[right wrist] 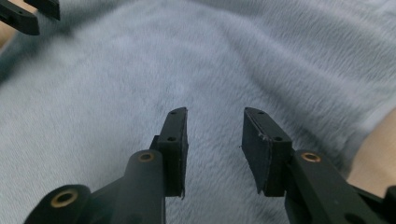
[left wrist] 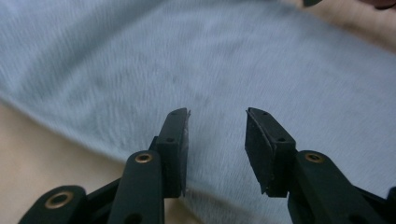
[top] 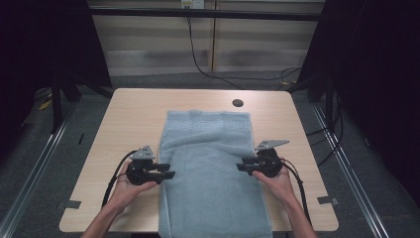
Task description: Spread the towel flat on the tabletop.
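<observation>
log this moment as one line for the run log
scene: light blue towel flat on wooden table | left gripper: open, at towel's left edge | right gripper: open, at right edge | nothing held

Dim surrounds, evenly lit table, perhaps motion-blurred

We see bare forearms, no sleeves. Our left gripper (top: 167, 171) is black with a grey three-cornered plate and a trailing black cable; our right gripper (top: 242, 167) matches it. Up close, each black jaw carries brass-coloured rivets, small screws and flat dark pads.
</observation>
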`<action>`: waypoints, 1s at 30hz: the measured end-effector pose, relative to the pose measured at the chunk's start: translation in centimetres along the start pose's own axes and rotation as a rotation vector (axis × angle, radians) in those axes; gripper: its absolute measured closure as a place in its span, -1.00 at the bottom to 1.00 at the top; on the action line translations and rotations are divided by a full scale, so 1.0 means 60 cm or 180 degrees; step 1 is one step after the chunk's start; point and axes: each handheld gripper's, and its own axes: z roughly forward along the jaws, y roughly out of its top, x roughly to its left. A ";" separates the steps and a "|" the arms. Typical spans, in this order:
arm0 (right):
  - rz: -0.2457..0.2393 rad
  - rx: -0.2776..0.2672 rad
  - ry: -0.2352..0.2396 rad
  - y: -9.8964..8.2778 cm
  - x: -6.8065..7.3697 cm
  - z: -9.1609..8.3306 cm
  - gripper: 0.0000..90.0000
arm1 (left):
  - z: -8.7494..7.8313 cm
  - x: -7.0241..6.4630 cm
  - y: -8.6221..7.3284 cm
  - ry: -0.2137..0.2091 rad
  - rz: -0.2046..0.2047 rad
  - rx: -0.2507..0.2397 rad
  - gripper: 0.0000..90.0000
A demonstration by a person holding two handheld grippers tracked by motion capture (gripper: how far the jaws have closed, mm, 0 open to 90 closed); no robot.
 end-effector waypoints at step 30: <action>0.0103 0.0106 -0.0255 -0.042 -0.027 -0.004 0.59 | 0.015 0.042 -0.005 0.0223 -0.0142 -0.0089 0.75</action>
